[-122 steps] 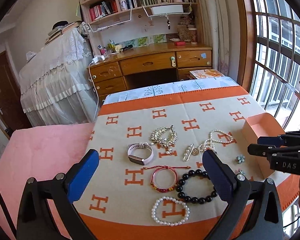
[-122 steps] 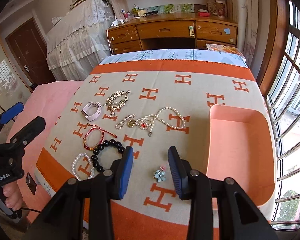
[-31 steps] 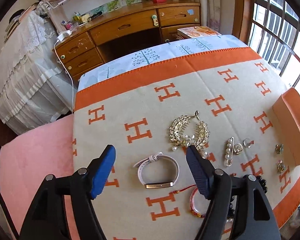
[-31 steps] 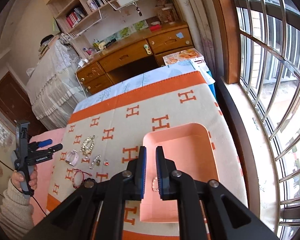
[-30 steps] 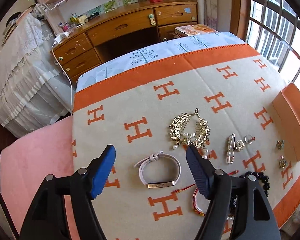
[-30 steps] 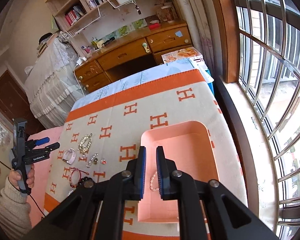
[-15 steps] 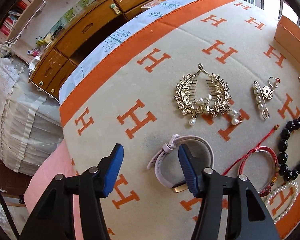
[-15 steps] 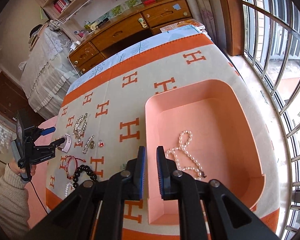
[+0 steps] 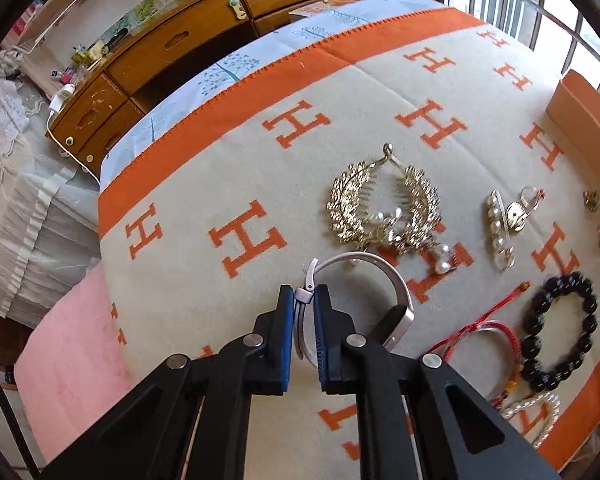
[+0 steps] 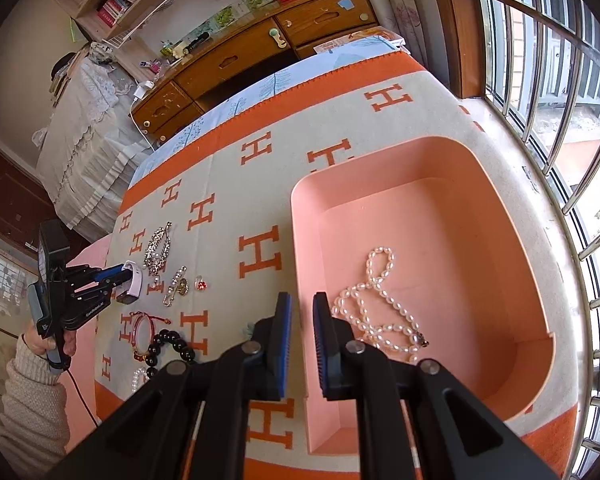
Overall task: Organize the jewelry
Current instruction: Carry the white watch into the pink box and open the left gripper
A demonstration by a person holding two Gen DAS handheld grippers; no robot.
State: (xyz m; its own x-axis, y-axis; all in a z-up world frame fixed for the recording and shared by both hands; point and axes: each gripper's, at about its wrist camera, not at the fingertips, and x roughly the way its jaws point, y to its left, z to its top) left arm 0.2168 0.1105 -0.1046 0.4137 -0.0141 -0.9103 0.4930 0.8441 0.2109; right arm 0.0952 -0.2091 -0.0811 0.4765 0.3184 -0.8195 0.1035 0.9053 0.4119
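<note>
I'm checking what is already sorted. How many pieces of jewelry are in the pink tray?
1: a pearl necklace lies on the floor of the pink tray, toward its near left. The right claw covers the tray's near-left edge, so something small there could be hidden.

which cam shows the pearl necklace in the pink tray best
The right wrist view. It looks down into the pink tray, and the whole pearl necklace lies loose on its floor. The left wrist view catches only an edge of the tray at the far right, with no necklace in sight.
</note>
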